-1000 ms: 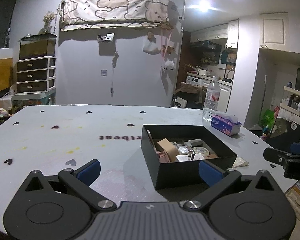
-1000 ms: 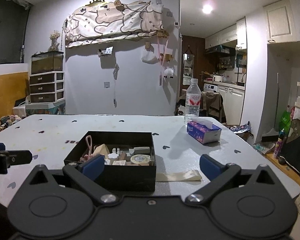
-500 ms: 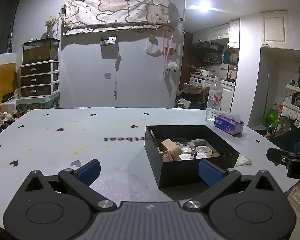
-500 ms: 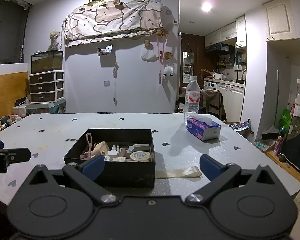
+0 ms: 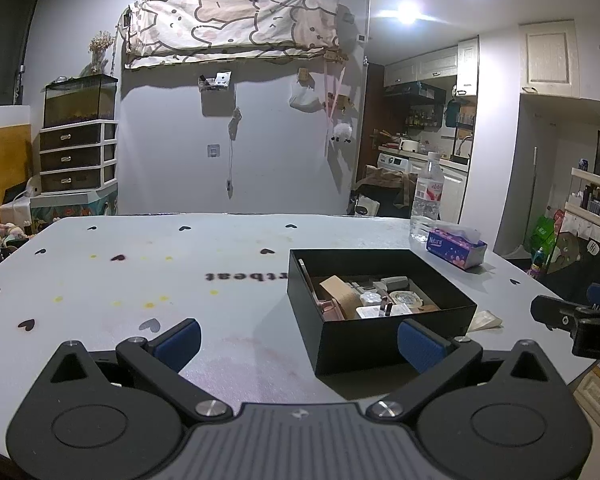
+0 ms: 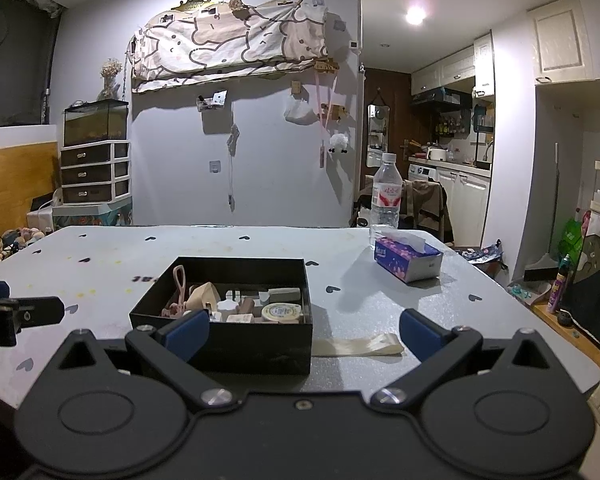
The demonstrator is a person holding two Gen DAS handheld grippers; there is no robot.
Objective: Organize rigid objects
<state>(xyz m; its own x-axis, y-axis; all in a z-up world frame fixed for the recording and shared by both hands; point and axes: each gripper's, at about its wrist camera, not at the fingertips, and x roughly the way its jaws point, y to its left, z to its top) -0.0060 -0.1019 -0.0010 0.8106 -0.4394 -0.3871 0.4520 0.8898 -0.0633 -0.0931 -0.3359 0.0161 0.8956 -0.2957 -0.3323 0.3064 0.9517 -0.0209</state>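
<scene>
Things in the black box (image 6: 228, 332) look small, hard and light, so pinch one by its sides; both your left gripper (image 5: 299, 343) and right gripper (image 6: 302, 334) are wide apart, holding nothing.

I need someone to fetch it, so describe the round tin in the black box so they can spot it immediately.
On the grey table with small heart prints stands an open black box. Look in its near right corner, below the grey block: the round tin lies flat, the only circular item, with a pale yellowish lid.
</scene>
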